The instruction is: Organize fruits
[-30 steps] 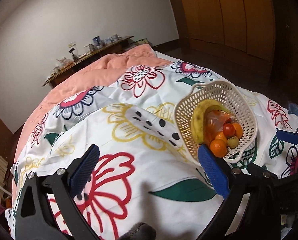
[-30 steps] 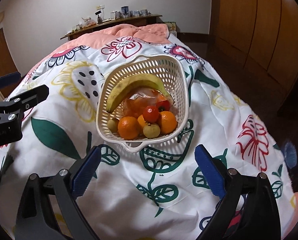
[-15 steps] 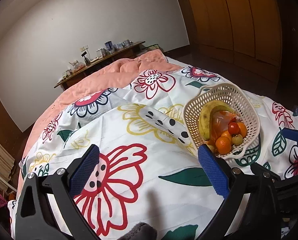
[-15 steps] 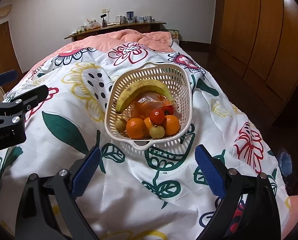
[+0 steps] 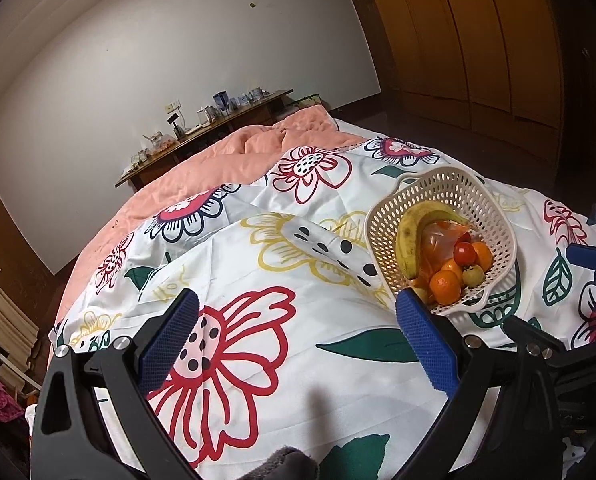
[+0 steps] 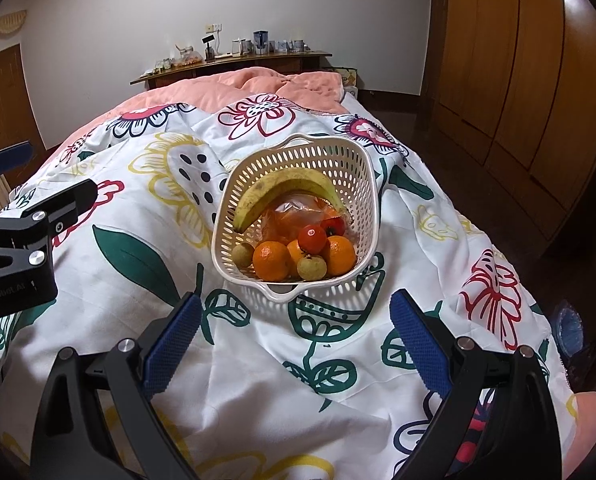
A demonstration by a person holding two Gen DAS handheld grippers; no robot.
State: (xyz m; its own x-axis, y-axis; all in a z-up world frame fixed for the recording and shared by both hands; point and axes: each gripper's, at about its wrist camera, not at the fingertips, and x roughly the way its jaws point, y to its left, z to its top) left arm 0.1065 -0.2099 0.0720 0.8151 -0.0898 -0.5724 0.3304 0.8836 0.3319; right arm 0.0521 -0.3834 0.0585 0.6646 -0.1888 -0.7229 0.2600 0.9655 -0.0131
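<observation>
A cream perforated basket (image 6: 350,164) stands on the flowered bedspread (image 6: 257,360). It holds a banana (image 6: 285,188), oranges (image 6: 271,261), a red tomato (image 6: 312,239), small green fruits (image 6: 312,268) and a clear plastic bag (image 6: 293,214). My right gripper (image 6: 293,338) is open and empty, just in front of the basket and above the bed. My left gripper (image 5: 295,340) is open and empty, to the left of the basket (image 5: 490,208). The left gripper shows at the left edge of the right wrist view (image 6: 37,216).
A pink quilt (image 6: 237,88) covers the far end of the bed. A wooden shelf (image 6: 233,64) with cups and small items runs along the back wall. Wooden wardrobe doors (image 6: 530,60) stand at the right, with dark floor (image 6: 430,120) beside the bed.
Both grippers have pulled back and risen from the basket, which looks smaller and farther away. Both stay open and empty. The fruits have not moved.
</observation>
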